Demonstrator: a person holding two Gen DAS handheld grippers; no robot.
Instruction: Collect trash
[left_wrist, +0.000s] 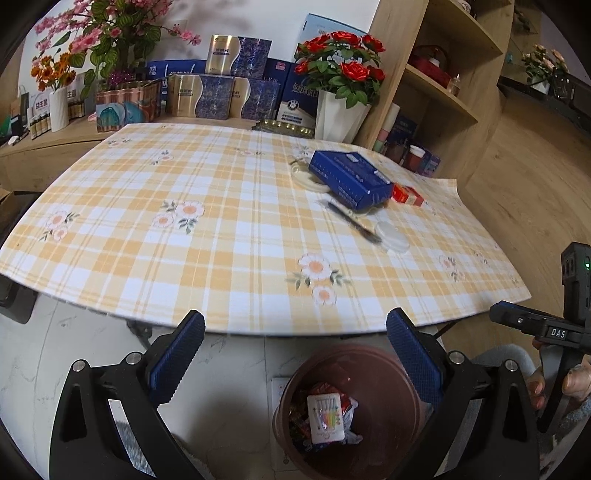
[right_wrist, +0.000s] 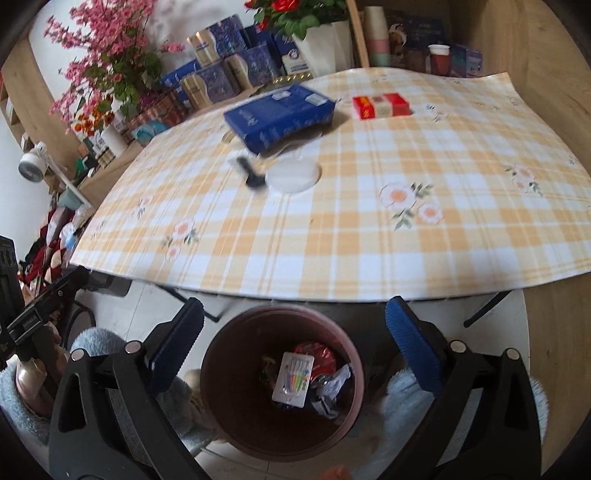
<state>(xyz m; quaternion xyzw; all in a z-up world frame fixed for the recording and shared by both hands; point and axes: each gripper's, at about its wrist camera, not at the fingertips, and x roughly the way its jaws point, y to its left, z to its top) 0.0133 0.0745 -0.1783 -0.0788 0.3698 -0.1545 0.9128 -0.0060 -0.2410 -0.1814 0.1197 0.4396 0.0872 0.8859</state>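
Left hand-held gripper: jaws wide apart, nothing between pads, hanging over bin on floor. Right hand-held gripper: also fully spread, empty, above same bin. Bin: brown, round, just below near table edge. Inside: candle card lying on top, red wrapper and crumpled white scrap beside it. Pale fluffy sleeve visible next to bin in right view. In left view, right hand on its handle at frame's right edge.

Table: yellow-white check cloth with flower print. Left on table, toward far right part in left view: clear round lid, black pen just beside it, both blurred. Behind them blue box, tilted, resting partly on white plate. Red pack just beside blue box, farther right. Rest of cloth bare.

Beyond table: stacked blue-gold boxes, white pot of red roses, pink blossoms in the left corner, wooden shelf at right.
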